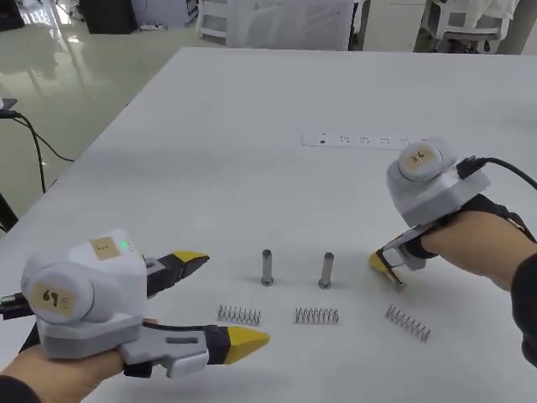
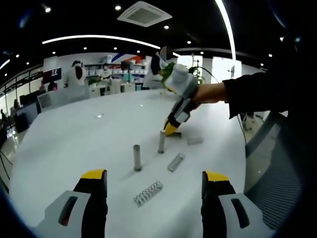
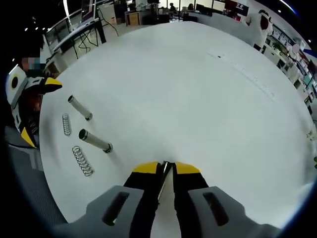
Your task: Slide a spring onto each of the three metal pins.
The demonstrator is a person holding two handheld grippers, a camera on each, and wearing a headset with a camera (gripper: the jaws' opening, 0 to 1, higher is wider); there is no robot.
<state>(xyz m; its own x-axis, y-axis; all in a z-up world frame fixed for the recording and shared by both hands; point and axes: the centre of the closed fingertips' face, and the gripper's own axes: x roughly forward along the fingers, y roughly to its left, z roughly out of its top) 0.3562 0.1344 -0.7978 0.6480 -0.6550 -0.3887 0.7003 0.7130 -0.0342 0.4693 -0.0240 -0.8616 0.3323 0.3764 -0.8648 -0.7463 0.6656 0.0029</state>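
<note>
Two metal pins (image 1: 267,267) (image 1: 326,269) stand upright on the white table (image 1: 252,143). In front of them lie three springs (image 1: 239,315) (image 1: 317,316) (image 1: 408,322). My right gripper (image 1: 384,264) is tipped down to the table right of the pins, shut on the third pin (image 1: 395,280); in the right gripper view that pin (image 3: 165,169) shows as a thin sliver between the closed fingertips of the right gripper (image 3: 166,168). My left gripper (image 1: 220,300) hovers open at the near left. In the left gripper view the left gripper (image 2: 154,177) faces the nearest spring (image 2: 148,192) and the two pins (image 2: 136,157) (image 2: 161,142).
A white power strip (image 1: 361,140) lies further back on the table. The table's left edge runs diagonally, with the floor and a cable (image 1: 33,138) beyond it. The far half of the table is bare.
</note>
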